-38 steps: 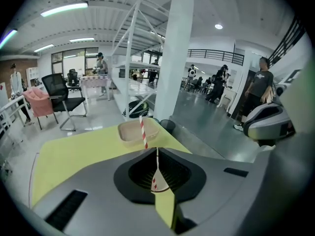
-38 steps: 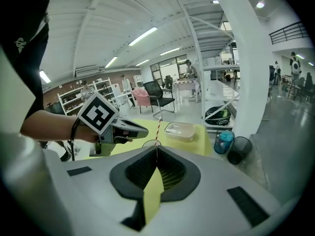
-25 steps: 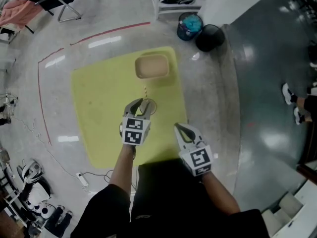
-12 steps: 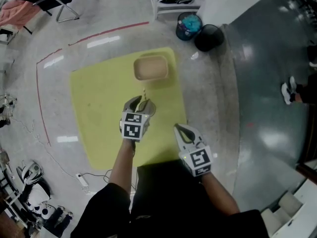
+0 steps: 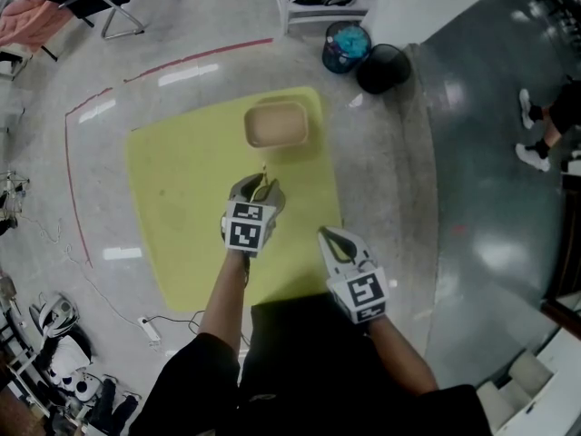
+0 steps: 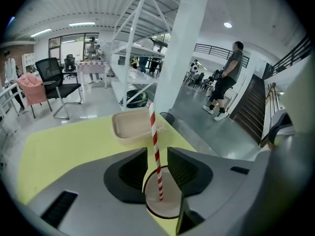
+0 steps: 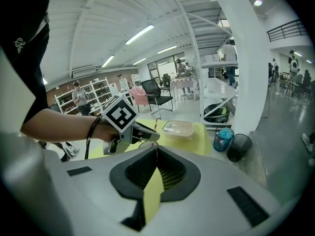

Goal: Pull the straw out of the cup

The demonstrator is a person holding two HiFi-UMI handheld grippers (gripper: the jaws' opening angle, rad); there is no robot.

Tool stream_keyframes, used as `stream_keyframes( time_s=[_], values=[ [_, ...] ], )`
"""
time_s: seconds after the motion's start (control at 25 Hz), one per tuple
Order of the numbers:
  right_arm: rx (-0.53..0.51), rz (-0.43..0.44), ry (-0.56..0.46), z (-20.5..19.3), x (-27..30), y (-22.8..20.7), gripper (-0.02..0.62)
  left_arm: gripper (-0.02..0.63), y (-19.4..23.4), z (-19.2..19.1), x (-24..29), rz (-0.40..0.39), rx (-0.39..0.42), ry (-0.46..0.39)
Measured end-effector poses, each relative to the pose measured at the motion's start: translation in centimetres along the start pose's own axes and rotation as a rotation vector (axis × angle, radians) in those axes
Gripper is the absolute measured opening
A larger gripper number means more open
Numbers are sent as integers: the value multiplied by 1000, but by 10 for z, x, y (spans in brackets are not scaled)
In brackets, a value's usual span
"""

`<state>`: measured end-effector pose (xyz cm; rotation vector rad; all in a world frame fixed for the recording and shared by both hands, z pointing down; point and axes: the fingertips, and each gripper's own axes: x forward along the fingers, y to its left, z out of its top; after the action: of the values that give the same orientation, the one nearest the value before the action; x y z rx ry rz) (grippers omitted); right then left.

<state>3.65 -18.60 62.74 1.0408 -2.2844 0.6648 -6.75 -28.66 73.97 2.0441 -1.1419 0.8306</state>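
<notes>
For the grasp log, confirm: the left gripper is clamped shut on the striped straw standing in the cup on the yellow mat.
Not clamped: in the left gripper view the jaws of the left gripper have just been opening and stand apart, the striped straw between them untouched. It does stand in the cup on the yellow mat.

The pale polished floor carries a yellow mat. On the mat, a beige tray sits at one o'clock, with what looks like a paper cup at six o'clock from it.
</notes>
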Motion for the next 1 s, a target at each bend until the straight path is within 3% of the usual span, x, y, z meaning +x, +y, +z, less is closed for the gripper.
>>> stream_keyframes(
  time_s=[0.2,0.56,1.0],
  values=[
    [8,-15,-1,1,-1,-2,17,155,1,-4,3,-2,-1,10],
    [6,-19,2,0,-4,-3,17,77,3,-1,2,16,4,1],
    [-26,-15,-12,5,-11,9,17,66,5,15,-23,33,-26,-96]
  ],
)
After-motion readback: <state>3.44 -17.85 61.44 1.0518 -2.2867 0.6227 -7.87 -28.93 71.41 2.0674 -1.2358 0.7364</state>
